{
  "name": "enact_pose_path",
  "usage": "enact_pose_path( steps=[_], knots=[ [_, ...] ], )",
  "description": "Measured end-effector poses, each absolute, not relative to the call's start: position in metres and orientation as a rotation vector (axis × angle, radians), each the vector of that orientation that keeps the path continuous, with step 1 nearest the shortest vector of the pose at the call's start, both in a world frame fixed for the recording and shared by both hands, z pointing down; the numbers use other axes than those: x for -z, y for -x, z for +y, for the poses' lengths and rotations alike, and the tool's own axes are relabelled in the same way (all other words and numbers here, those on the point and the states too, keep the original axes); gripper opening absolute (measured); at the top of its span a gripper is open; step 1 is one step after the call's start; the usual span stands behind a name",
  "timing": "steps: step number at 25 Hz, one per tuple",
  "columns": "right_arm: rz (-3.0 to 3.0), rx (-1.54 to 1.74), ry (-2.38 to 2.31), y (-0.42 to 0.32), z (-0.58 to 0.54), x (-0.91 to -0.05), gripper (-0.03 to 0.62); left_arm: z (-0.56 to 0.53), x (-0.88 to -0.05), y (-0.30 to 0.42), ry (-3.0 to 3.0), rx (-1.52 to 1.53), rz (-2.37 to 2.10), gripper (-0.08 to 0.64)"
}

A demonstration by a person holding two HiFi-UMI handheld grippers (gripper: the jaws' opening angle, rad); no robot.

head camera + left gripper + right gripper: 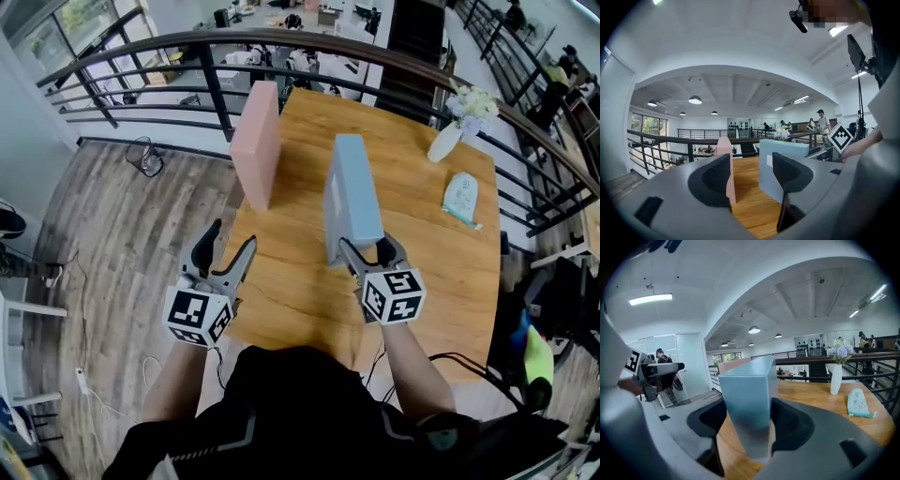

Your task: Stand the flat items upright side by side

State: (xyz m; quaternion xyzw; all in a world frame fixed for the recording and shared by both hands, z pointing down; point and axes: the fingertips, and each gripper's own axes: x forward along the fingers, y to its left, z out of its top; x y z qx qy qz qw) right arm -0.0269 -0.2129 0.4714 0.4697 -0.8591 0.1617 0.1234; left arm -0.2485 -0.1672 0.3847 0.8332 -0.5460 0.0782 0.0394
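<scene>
**Both upright, not yet side by side**

We see the pink box (255, 141) standing at the worktop's (422, 216) far-left edge. The blue box (352, 192) stands mid-worktop, broad faces sideways, long axis running away from us. They are roughly parallel but apart, so closing that gap seems left. Our right tool (367, 246) straddles the blue box's near end, unclamped. Our left tool (232, 234) hangs spread and empty.
</scene>
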Motion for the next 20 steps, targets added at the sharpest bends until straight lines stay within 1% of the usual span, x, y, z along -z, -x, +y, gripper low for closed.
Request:
enact_pose_path(
  steps=[10, 20],
  knots=[
    [-2.454, -0.512, -1.416, 0.11, -0.253, -0.471, 0.307, -0.177, -0.398, 0.32, -2.524, -0.232, -1.678, 0.299],
    [-2.421, -0.58, -1.496, 0.169, -0.302, -0.469, 0.312, -0.18, -0.396, 0.362, -2.555, -0.236, -1.673, 0.299]
  ],
)
